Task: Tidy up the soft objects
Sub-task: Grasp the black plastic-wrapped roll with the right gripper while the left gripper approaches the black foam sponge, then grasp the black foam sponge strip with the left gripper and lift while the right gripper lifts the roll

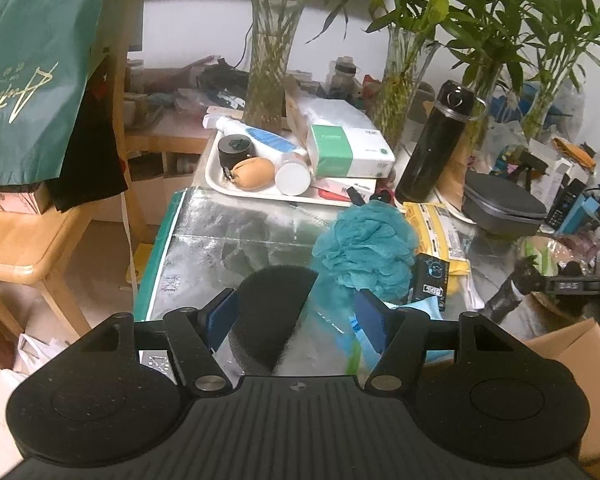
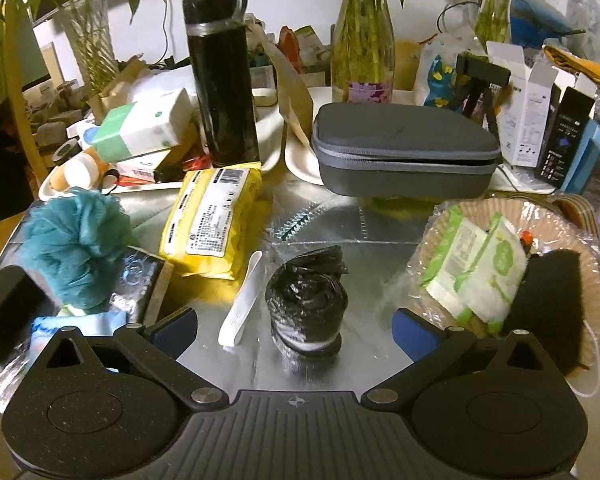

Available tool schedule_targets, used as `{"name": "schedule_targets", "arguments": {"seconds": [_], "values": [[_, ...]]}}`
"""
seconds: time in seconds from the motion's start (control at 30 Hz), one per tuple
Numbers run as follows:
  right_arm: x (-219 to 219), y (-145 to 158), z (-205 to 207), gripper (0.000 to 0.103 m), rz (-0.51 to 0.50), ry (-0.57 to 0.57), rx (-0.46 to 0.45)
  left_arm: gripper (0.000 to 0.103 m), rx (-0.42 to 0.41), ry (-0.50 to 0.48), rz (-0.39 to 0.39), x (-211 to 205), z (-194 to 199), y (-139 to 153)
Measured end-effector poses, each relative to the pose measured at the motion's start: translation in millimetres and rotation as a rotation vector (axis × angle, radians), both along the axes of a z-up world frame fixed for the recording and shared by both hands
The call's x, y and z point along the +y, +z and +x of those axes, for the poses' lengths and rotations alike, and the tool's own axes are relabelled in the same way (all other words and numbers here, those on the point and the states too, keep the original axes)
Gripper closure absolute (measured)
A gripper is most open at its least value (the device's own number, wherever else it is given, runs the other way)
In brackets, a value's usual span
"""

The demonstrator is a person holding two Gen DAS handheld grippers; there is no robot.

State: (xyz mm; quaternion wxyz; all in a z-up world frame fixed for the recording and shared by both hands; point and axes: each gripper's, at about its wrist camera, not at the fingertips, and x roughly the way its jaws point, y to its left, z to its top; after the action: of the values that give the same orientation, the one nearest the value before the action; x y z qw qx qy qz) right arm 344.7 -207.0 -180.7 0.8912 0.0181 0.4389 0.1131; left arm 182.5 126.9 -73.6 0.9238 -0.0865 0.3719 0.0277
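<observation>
The left gripper [image 1: 296, 320] has its jaws partly spread, with a black sponge [image 1: 274, 312] between them. The sponge sits against the left pad [image 1: 224, 316]; a gap shows between it and the right pad [image 1: 374, 326], so the pads do not clearly pinch it. Just beyond the right pad lies a teal loofah [image 1: 366, 246] on the silver table [image 1: 228, 224]. Past the loofah, further right, lies a yellow pack [image 1: 440, 232]. Well ahead of the jaws stands a white tray [image 1: 216, 178] with bottles and a tissue box; a black flask [image 1: 436, 144] stands ahead to the right.

The right gripper [image 2: 296, 330] has its jaws spread wide, touching nothing. Between them, slightly toward the middle, stands a black bag roll [image 2: 306, 306] upright on the table, apart from both pads. A white strip [image 2: 240, 300] lies just left of the roll, still inside the jaws' span. Outside the right pad sits a paper basket [image 2: 588, 264] holding green-and-white packets [image 2: 476, 276] and a black sponge piece [image 2: 548, 304]. Outside the left pad lie the loofah [image 2: 74, 246] and the first sponge [image 2: 8, 312], at the frame's left edge. Ahead of the jaws lie the yellow pack [image 2: 214, 222] and a grey case [image 2: 404, 148].
</observation>
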Motion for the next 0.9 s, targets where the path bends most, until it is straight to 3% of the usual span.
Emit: {"name": "schedule_targets", "arguments": {"seconds": [0.53,0.7,0.9], "values": [[-3.1,-29.8,27.5,0.031,0.026,-0.077,0.086,0.039,0.017,0.008,-0.025,-0.6,3.7,-2.3],[-2.8,-32.3,29.0,0.056,0.036,-0.067,0.104,0.039,0.022,0.015,-0.026,-0.1,3.5,-3.0],[-4.6,-23.1,25.7,0.056,0.022,-0.074,0.094,0.039,0.021,0.025,-0.020,1.0,4.1,-2.7]]}}
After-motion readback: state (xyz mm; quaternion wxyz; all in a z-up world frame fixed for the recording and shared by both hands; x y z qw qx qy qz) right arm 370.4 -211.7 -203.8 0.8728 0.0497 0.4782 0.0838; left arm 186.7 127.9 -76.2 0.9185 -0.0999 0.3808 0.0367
